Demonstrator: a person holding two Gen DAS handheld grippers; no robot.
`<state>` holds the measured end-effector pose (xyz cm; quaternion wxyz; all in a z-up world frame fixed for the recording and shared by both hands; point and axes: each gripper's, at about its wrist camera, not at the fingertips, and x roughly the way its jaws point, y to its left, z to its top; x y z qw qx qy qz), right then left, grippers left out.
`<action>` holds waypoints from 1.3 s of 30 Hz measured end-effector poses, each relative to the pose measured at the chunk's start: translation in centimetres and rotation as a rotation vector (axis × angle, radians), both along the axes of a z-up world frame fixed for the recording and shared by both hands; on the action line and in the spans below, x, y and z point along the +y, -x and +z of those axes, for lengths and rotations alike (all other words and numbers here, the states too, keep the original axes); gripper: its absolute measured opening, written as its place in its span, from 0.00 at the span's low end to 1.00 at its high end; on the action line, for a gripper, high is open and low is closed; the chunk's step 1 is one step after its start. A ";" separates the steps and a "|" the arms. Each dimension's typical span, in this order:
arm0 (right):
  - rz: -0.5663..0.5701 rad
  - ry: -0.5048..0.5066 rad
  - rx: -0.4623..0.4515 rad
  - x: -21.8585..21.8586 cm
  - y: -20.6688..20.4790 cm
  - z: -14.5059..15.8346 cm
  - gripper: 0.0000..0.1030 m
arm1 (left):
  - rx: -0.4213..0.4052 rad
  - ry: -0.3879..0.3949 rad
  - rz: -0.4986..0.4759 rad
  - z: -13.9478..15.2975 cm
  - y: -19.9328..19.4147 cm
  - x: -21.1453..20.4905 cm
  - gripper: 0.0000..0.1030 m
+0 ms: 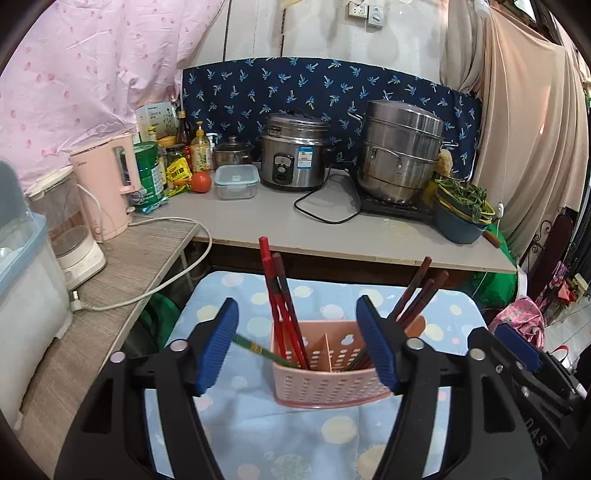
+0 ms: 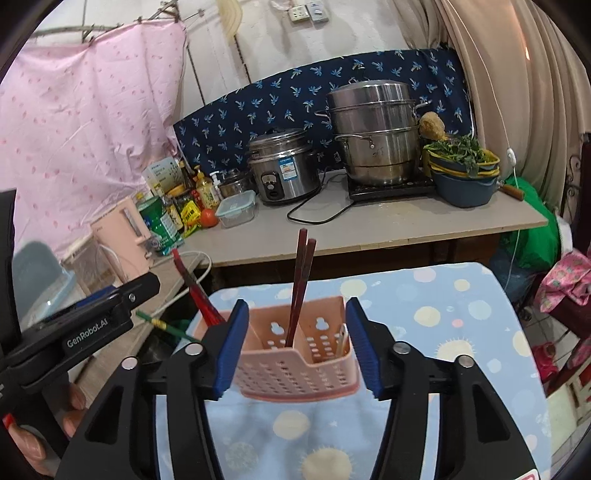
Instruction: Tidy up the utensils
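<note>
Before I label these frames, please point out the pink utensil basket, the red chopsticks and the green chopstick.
pink utensil basket (image 1: 325,384): left wrist view, front wall.
red chopsticks (image 1: 277,291): left wrist view, mid-shafts.
green chopstick (image 1: 258,348): left wrist view, banded shaft.

Cramped kitchen corner. Grey tabletop (image 1: 258,218) runs along the back wall, navy palm-print cloth (image 1: 314,88) hung behind it as a splash guard. Pink dotted sheet (image 1: 85,74) covers the left wall, beige curtain (image 1: 524,122) hangs on the right. White wall (image 1: 332,33) above carries a socket and switch (image 1: 365,13). Wood-grain side shelf (image 1: 122,266) on the left. Foreground surface has a blue polka-dot cover (image 1: 280,424). Light is even and soft.
</note>
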<state>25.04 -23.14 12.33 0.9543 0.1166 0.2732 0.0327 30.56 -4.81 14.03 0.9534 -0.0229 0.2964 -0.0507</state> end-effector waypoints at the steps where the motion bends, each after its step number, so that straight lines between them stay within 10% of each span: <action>1: 0.000 0.020 0.000 0.2 0.5 0.0 0.59 | 0.000 -0.006 0.002 -0.1 0.4 0.0 0.63; 39: -0.056 0.120 0.193 1.5 7.6 -5.2 0.82 | 0.136 -0.103 0.059 -6.6 8.6 0.4 0.92</action>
